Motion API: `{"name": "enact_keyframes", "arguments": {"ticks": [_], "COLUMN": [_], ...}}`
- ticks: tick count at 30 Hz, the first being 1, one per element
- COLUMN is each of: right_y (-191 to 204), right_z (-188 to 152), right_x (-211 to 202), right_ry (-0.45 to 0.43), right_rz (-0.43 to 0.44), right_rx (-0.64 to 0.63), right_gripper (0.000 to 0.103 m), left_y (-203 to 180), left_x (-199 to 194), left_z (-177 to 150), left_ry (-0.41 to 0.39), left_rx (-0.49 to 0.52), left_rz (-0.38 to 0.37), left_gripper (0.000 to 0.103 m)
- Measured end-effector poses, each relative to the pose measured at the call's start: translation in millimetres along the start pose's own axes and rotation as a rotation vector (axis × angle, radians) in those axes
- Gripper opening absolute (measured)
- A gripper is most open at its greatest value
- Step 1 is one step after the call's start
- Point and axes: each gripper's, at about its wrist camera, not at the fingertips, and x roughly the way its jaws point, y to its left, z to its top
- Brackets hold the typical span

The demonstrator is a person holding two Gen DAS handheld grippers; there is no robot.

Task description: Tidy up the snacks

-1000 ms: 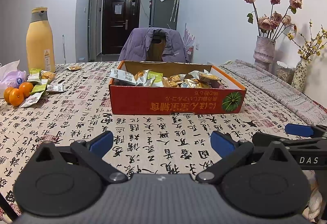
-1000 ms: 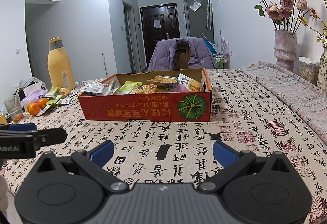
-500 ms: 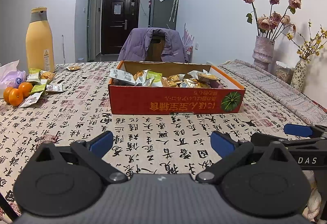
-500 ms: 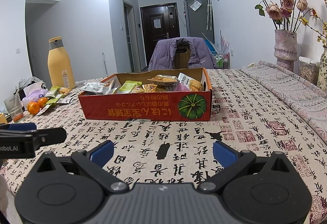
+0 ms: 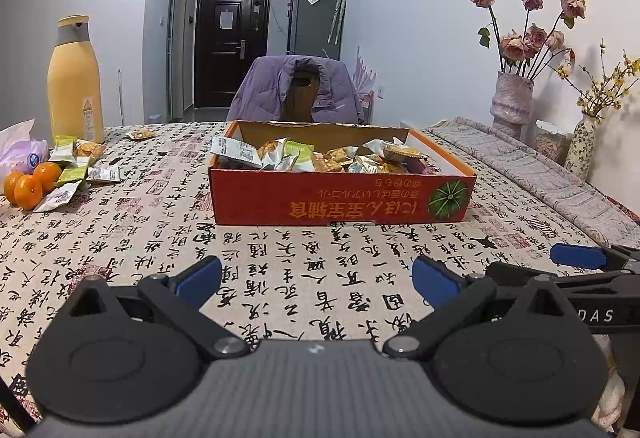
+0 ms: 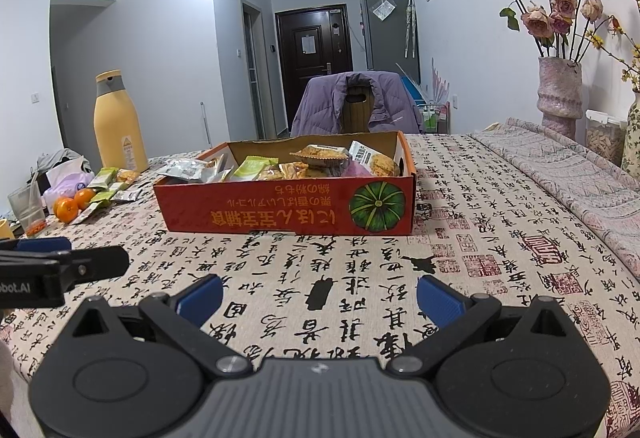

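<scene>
Tablecloth [image 5: 120, 238] bears red box [image 5: 340, 198] heaped with snack packets [image 5: 320, 158].

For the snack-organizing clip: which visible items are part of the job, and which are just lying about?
Part of the job:
- red cardboard box holding wrapped snacks
- loose snack packets on the tablecloth beside the oranges
- single snack packet farther back
- left gripper, right gripper, both open and empty

Lying about:
- small oranges
- tall yellow bottle
- pink vase of dried roses
- clear drinking glass

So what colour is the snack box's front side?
Red snack box with orange lettering; clearest in right wrist view.
</scene>
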Motion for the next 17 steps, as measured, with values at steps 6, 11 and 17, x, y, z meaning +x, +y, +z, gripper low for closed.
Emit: {"name": "enact_keyframes", "arguments": {"ticks": [6,11,17], "right_y": [0.9,1.5,1.3], "right_z": [-2.3,-5.2,-7.2], "right_x": [-1.7,-2.2,4.0], "right_ry": [0.002,0.006,0.019], "right_rz": [0.0,0.001,0.001], "right_rx": [0.0,0.001,0.003], "right_gripper": [0.103,0.103,0.103], "left_y": [0.7,1.0,-0.5], "left_x": [0.2,2.4,2.6], "left_z": [0.2,-0.4,-2.6], "left_ry": [0.0,0.006,-0.005], "left_rx": [0.0,-0.002,0.006], "left_rz": [0.0,0.009,0.003], "left_gripper": [0.103,0.103,0.103]}}
